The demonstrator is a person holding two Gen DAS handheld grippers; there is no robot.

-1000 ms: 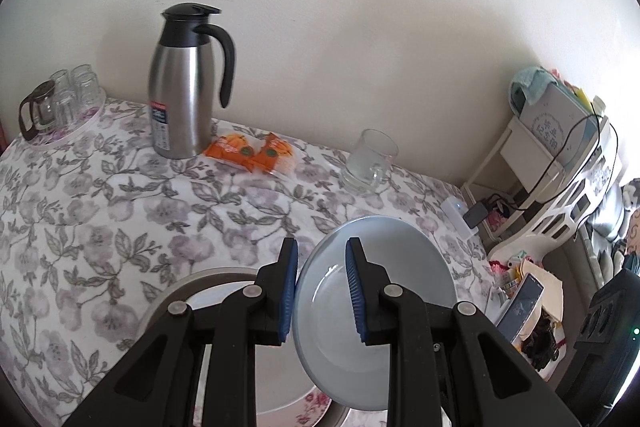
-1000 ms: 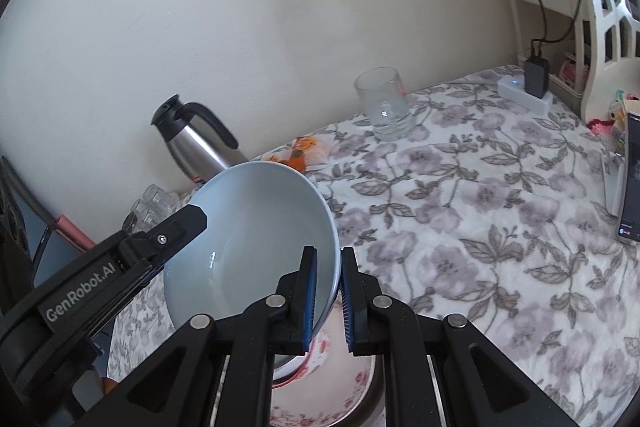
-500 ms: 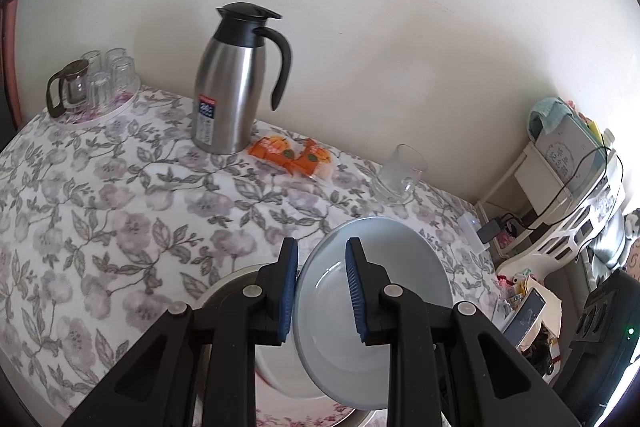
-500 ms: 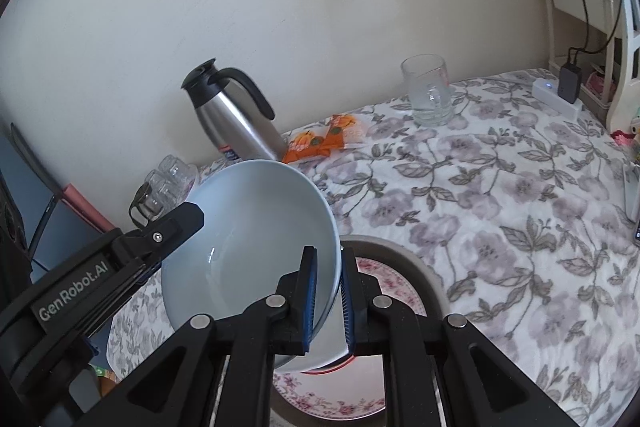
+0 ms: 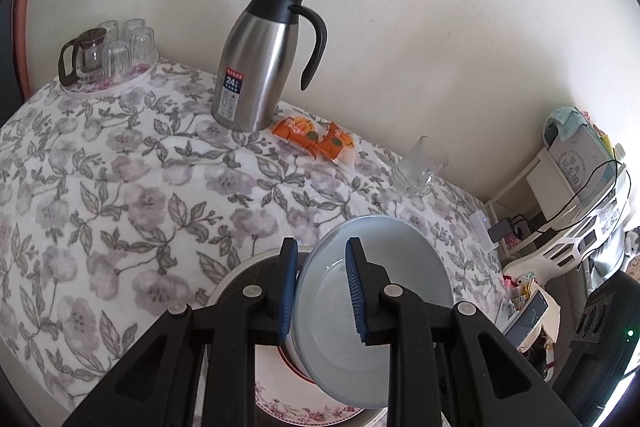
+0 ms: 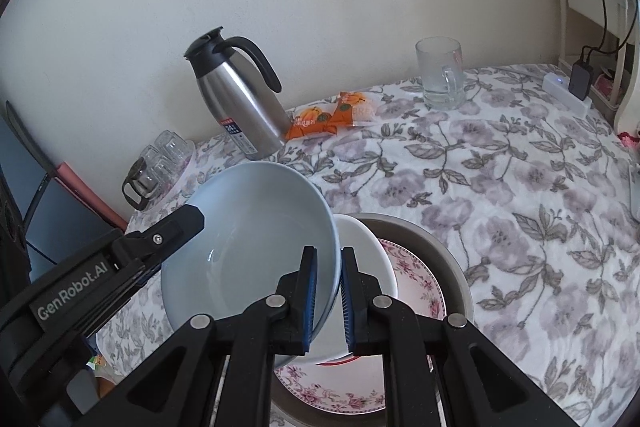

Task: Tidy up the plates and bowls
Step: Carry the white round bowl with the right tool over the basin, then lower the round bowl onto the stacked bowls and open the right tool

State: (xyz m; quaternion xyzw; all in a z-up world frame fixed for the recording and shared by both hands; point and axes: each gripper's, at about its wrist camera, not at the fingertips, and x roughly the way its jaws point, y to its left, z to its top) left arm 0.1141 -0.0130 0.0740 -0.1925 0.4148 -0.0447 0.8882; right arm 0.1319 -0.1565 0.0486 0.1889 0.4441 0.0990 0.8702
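Note:
A pale blue bowl (image 6: 256,239) is held tilted between both grippers. My right gripper (image 6: 327,301) is shut on its right rim. My left gripper (image 5: 320,291) is shut on the opposite rim of the same bowl (image 5: 384,311); its finger shows in the right wrist view (image 6: 168,227). Just under the bowl sits a white bowl (image 6: 372,267) on a floral pink plate (image 6: 416,287), which lies on a grey plate (image 6: 448,247). The stack is on the flowered tablecloth (image 6: 500,187).
A steel thermos jug (image 5: 256,67) stands at the back by the wall, with orange snack packets (image 5: 316,139) beside it. A glass mug (image 5: 420,167) is at the back right. A tray of small glasses (image 5: 108,55) is at the back left. A white shelf (image 5: 572,187) stands off the table's right end.
Both grippers with the blue bowl have come down toward the plate stack; the white bowl now shows directly beneath it. The view has swung so the jug sits nearer the centre.

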